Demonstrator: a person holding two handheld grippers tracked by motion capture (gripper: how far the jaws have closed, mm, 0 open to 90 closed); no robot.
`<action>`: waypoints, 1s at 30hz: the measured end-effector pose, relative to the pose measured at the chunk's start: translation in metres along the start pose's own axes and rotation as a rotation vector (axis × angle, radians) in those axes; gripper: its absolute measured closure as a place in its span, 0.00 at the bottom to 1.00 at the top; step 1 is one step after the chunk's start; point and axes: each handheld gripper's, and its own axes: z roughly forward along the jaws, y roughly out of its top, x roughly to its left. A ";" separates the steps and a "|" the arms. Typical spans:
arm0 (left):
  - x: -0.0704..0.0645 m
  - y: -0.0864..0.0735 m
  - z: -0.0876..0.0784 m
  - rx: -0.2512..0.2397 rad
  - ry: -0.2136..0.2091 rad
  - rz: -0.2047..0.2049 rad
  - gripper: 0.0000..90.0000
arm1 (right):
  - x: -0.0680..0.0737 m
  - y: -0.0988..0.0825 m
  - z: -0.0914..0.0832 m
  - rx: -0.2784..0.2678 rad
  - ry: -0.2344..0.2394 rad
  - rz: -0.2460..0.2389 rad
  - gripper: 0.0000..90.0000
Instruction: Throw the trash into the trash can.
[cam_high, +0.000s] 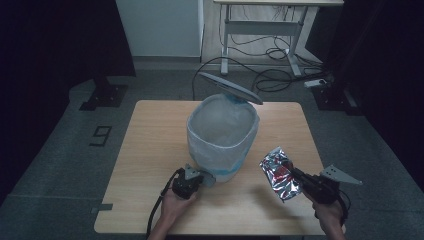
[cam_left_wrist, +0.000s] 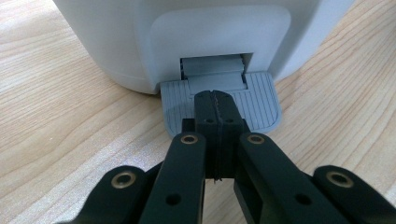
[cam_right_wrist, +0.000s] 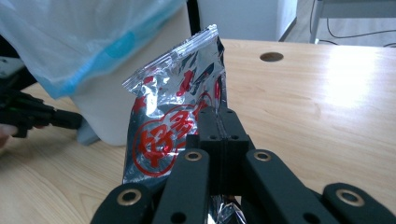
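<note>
A white pedal bin (cam_high: 223, 132) with a clear blue-edged liner stands mid-table, its grey lid (cam_high: 230, 88) raised. My left gripper (cam_high: 202, 177) is at the bin's foot with its jaws shut. In the left gripper view its tips (cam_left_wrist: 215, 95) rest on the ribbed grey pedal (cam_left_wrist: 261, 100), nothing between them. To the right of the bin, my right gripper (cam_high: 292, 172) is shut on a silver foil packet (cam_high: 279, 172) with red print, held off the table. The right gripper view shows the jaws (cam_right_wrist: 223, 114) pinching the packet (cam_right_wrist: 173, 107) at its edge, the bin (cam_right_wrist: 100, 112) beyond.
The wooden table (cam_high: 150, 150) has bare room on both sides of the bin and a round hole (cam_right_wrist: 271, 57) near its far edge. Behind it stand a white desk frame (cam_high: 260, 30) and loose cables (cam_high: 270, 75) on the floor.
</note>
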 end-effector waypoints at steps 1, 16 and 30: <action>0.000 0.000 0.000 -0.002 0.003 0.000 1.00 | 0.001 0.002 0.000 -0.005 0.003 0.006 1.00; -0.001 -0.001 0.000 -0.007 0.008 0.004 1.00 | 0.008 0.042 -0.011 -0.084 0.037 0.013 1.00; -0.001 -0.001 0.000 -0.008 0.008 0.003 1.00 | 0.018 0.070 -0.012 -0.117 0.065 -0.003 1.00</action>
